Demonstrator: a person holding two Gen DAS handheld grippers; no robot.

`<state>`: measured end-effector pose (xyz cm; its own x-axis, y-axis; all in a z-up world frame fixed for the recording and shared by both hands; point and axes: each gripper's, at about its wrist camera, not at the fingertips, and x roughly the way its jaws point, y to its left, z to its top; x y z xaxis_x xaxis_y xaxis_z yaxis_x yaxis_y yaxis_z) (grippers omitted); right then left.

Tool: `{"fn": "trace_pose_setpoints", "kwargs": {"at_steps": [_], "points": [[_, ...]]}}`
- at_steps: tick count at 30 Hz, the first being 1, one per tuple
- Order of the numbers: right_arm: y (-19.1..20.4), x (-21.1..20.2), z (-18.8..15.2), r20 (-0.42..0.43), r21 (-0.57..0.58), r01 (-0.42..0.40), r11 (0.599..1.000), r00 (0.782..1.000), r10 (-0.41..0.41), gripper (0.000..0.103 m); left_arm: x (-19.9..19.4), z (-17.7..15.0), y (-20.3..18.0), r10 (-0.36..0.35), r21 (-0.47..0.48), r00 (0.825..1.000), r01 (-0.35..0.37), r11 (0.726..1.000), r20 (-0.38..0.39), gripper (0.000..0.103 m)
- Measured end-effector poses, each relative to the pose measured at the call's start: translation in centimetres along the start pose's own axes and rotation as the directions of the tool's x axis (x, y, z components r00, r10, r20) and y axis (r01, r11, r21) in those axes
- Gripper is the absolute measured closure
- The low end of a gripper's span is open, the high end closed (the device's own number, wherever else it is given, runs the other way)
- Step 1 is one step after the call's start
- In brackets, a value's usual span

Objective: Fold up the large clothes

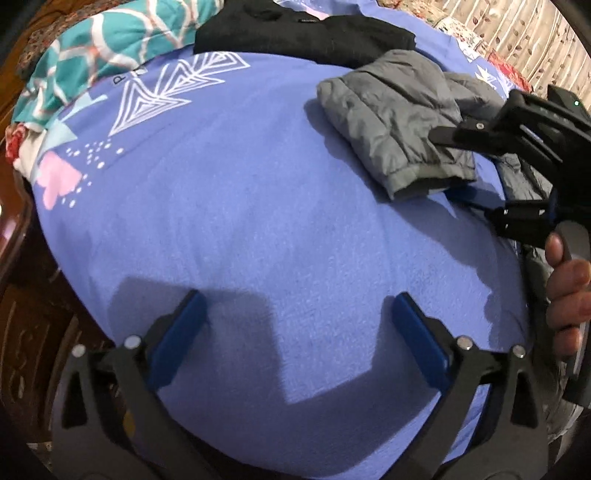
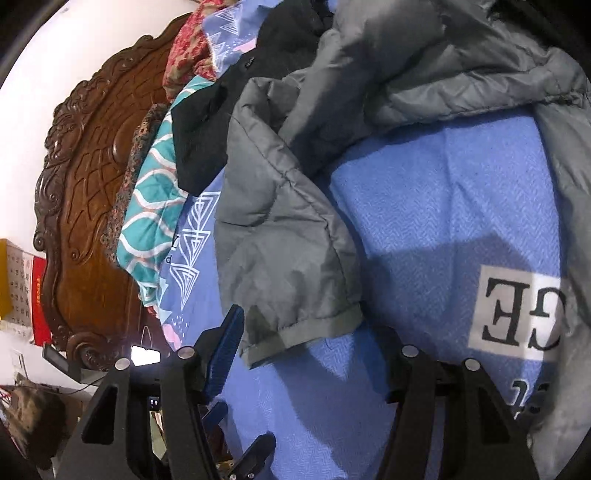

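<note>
Grey padded jacket (image 2: pixel 406 74) lies crumpled on the blue bedsheet (image 1: pixel 277 221), its sleeve cuff (image 2: pixel 303 332) between the right gripper (image 2: pixel 314 354) fingers, which stand released. Left gripper (image 1: pixel 295 332) fingers spread wide over bare sheet, holding nothing.

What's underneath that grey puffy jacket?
The grey jacket lies on a blue bedsheet printed with white triangles. Behind it, a black garment rests on the same sheet. Whatever sits directly beneath the jacket's bulk is covered and cannot be seen.
</note>
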<state>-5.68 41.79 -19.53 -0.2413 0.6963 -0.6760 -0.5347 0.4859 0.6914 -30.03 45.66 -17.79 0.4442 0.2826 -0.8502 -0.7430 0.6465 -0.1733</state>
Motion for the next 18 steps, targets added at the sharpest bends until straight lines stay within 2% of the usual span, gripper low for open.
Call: {"fn": "trace_pose_setpoints", "kwargs": {"at_steps": [1,3,4,6,7,8,10,13,15,18], "points": [[0.1,-0.1,0.0,-0.005,-0.014,0.007,1.000,1.000,-0.008,0.024,-0.1,0.0,0.3,-0.010,-0.003,1.000,0.010,1.000,0.006,0.006],[1.1,-0.4,-0.1,-0.024,-0.105,0.032,0.994,0.999,-0.035,0.070,-0.3,0.0,0.6,-0.034,0.002,0.999,0.034,0.999,0.013,0.006],[2.4,-0.9,-0.3,-0.014,-0.172,0.055,0.984,0.998,-0.058,0.071,-0.4,0.1,0.8,-0.051,0.013,0.999,0.051,0.999,0.004,0.006],[5.2,-2.4,-1.1,0.013,-0.305,0.050,0.951,0.999,-0.048,0.073,-1.0,0.4,1.8,-0.119,-0.004,0.993,0.119,0.993,-0.016,0.006],[6.4,-2.9,-1.5,0.024,-0.362,0.058,0.930,0.998,-0.052,0.073,-1.4,0.6,2.5,-0.145,-0.034,0.989,0.144,0.989,-0.014,0.006],[8.4,-3.5,-2.0,0.036,-0.449,0.074,0.891,0.997,-0.065,0.073,-2.0,0.8,3.8,-0.159,-0.086,0.987,0.158,0.984,0.002,0.006],[11.2,-4.3,-2.7,0.042,-0.561,0.093,0.823,0.996,-0.083,0.073,-2.9,1.3,5.2,-0.114,-0.127,0.993,0.115,0.985,0.018,0.006],[14.7,-6.7,-2.1,0.078,-0.679,0.129,0.723,0.992,-0.104,0.074,-4.5,2.8,6.3,-0.024,-0.094,0.999,0.028,0.995,0.045,0.006],[16.0,-9.0,-0.8,0.123,-0.722,0.171,0.670,0.985,-0.119,0.074,-5.6,4.3,6.3,-0.011,-0.071,0.998,0.016,0.997,0.069,0.006],[16.7,-14.7,2.1,0.219,-0.757,0.269,0.595,0.963,-0.158,0.074,-7.6,7.0,4.9,-0.041,-0.029,0.992,0.045,0.999,0.120,0.006]]}}
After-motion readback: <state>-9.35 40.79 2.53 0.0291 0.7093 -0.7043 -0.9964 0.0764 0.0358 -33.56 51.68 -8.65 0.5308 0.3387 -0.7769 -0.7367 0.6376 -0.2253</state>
